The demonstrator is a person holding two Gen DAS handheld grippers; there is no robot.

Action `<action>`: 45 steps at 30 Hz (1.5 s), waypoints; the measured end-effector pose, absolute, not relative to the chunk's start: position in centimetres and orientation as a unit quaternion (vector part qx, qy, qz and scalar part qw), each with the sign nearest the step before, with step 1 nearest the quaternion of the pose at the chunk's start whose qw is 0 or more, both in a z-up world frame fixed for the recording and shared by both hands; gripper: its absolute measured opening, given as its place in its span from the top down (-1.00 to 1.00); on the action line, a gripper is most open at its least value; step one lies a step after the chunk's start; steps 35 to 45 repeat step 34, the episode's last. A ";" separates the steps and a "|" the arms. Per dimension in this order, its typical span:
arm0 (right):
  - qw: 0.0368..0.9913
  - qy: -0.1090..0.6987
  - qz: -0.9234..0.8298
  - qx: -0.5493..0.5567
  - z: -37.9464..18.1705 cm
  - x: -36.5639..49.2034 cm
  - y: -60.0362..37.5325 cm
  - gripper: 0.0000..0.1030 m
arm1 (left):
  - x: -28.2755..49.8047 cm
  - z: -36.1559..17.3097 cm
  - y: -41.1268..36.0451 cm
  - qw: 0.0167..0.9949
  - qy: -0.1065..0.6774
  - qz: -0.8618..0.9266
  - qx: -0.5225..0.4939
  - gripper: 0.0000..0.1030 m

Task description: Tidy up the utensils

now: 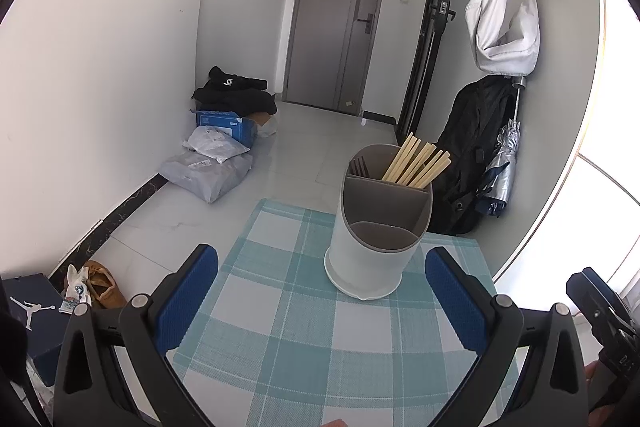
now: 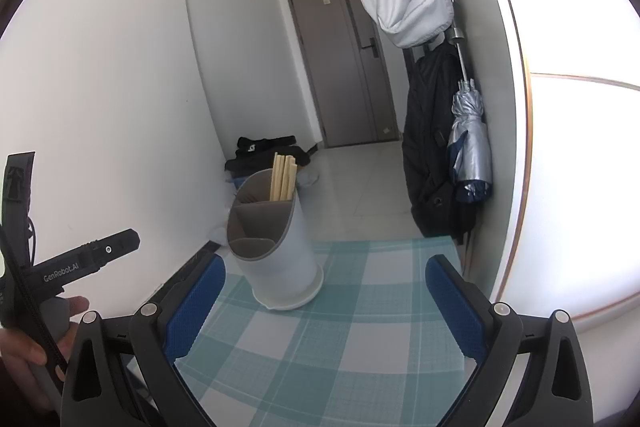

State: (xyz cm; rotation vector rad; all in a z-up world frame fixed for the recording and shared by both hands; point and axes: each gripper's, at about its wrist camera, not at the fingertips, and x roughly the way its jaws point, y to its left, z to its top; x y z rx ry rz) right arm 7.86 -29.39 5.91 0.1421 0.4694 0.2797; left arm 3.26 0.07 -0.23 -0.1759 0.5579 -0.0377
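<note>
A white utensil holder (image 1: 376,227) with grey inner compartments stands on a teal checked tablecloth (image 1: 280,307). Several wooden chopsticks (image 1: 416,165) stick out of its far right compartment, and dark utensil handles (image 1: 360,167) show in the far left one. The near compartment looks empty. My left gripper (image 1: 322,291) is open and empty, just in front of the holder. In the right wrist view the holder (image 2: 276,243) stands ahead to the left with the chopsticks (image 2: 282,177) in it. My right gripper (image 2: 326,301) is open and empty, to the right of the holder.
The table (image 2: 360,327) ends just past the holder. Beyond are a tiled floor, parcels and a blue box (image 1: 224,147) by the left wall, a grey door (image 1: 336,23), and a black bag and umbrella (image 2: 468,143) hanging at the right.
</note>
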 end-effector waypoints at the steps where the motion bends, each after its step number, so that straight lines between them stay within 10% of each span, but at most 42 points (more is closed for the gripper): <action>1: 0.960 0.232 0.138 0.070 5.9 7.9 -29.4 -0.97 | 3.2 -0.2 0.0 0.957 0.275 -0.017 -0.086 -0.98; 45: 0.959 0.240 0.137 0.066 5.7 7.7 -29.0 -1.00 | 3.2 -0.5 0.6 0.956 0.277 -0.002 -0.099 -0.98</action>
